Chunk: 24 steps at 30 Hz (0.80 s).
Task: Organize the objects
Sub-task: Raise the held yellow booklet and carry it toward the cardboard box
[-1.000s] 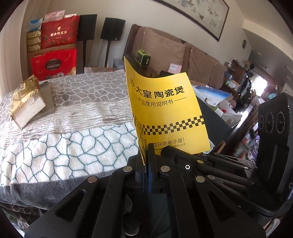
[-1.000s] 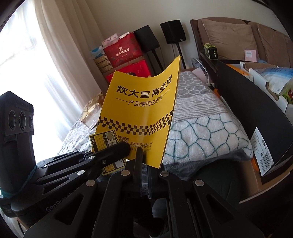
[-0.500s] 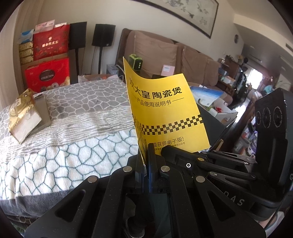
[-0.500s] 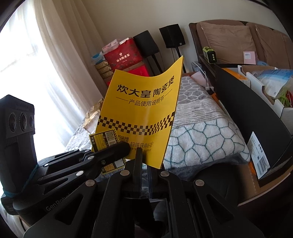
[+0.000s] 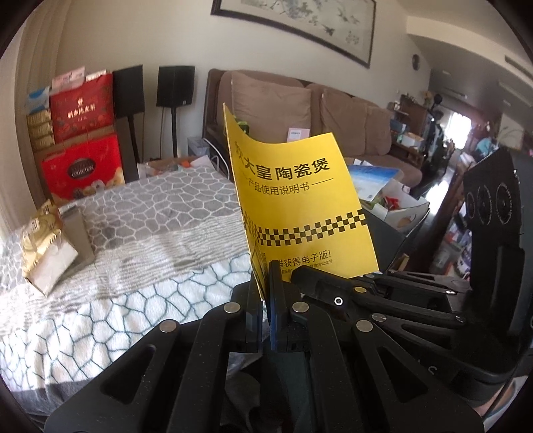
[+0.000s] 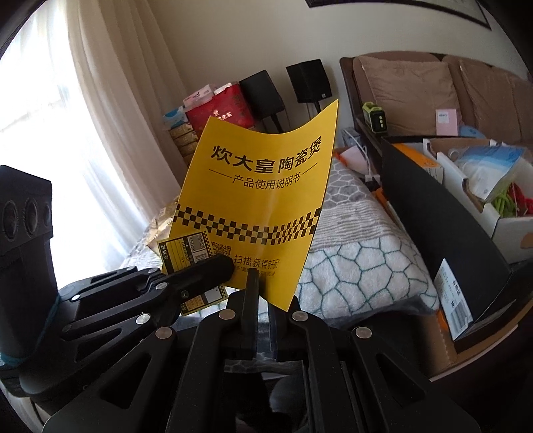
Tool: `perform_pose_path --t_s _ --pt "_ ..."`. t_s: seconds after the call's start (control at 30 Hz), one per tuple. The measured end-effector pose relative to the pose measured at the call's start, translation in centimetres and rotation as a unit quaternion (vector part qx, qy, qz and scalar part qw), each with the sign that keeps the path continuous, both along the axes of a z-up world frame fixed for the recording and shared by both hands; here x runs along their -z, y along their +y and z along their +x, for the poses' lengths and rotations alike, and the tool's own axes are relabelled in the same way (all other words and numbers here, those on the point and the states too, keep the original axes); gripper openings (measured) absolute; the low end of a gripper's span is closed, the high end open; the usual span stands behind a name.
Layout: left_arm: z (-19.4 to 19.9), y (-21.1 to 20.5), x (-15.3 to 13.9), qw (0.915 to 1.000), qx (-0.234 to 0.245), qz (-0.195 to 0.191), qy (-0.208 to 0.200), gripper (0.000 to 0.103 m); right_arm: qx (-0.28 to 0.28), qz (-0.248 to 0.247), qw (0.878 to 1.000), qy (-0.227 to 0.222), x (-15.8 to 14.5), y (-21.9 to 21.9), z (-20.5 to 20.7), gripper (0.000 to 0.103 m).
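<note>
1. Compared with a second ago, the yellow booklet (image 5: 296, 203) sits higher against the room in the left wrist view: more of the sofa (image 5: 346, 123) and the framed painting (image 5: 299, 23) show behind it, and the blanket (image 5: 140, 253) has dropped lower. The booklet has been raised a little and tipped, not released.
2. The left gripper (image 5: 266, 279) is clamped tight on the booklet's bottom edge near its spine. The right gripper (image 6: 265, 288) is closed just as tightly on the bottom edge at the other corner. A small yellow card (image 6: 186, 251) shows beside the left gripper's tip in the right wrist view.
3. For the tidying job, this reads as mid-carry: the booklet is held upright in the air above the bed, not yet placed anywhere.
4. The bed carries a patterned grey-and-white blanket; a gold packet (image 5: 43, 246) lies at its far left.
5. Around it: red gift boxes (image 5: 83, 140), two black speakers (image 5: 175, 85), a curtain (image 6: 110, 116), and an open cardboard box (image 6: 479, 186) of clutter on the right.
</note>
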State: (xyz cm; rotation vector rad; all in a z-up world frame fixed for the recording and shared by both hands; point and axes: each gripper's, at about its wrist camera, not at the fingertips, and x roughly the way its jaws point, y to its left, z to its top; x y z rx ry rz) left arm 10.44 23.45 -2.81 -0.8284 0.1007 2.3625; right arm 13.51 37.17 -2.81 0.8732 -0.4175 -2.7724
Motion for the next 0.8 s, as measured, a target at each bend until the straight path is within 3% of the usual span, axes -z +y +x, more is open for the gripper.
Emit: perform_pose_path --t_s 0.43,0.8 --pt "0.0 0.4 -0.5 0.9997 0.015 -0.005 0.016 0.003 0.005 0.039 0.999 0.019 -0.8 0.0 0.4 0.004" --pt "1.0 1.4 -0.8 0.9979 0.034 -0.031 0.046 0.003 0.007 0.046 0.999 0.024 -1.0 0.6 0.7 0.004"
